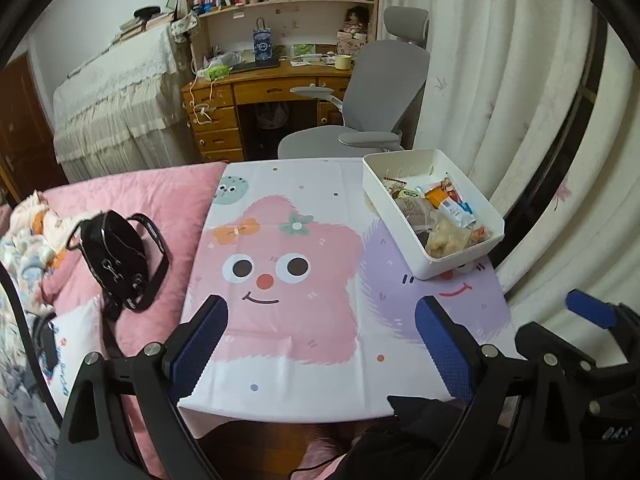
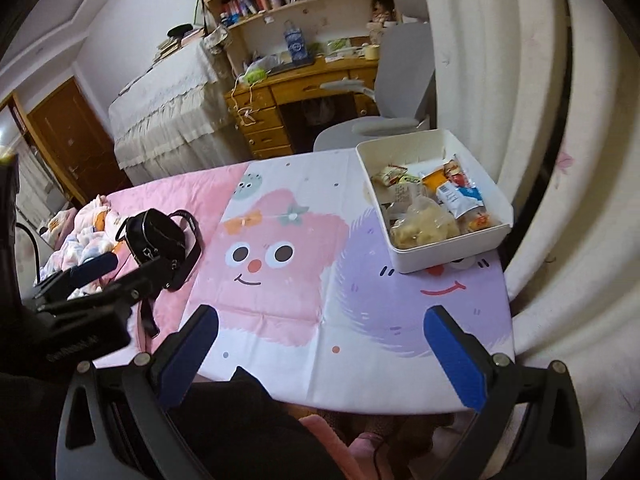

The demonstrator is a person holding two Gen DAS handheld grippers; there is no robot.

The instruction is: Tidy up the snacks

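Left wrist: rectangular white plastic bin (image 1: 460, 258)

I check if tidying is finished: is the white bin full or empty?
Partly full. The white bin holds several snack packets piled toward its near end, while its far end shows bare floor; no snacks lie on the tablecloth.

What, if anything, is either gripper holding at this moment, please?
Nothing is held. The left gripper and the right gripper are both open over the cloth, and the snacks lie in the white bin.
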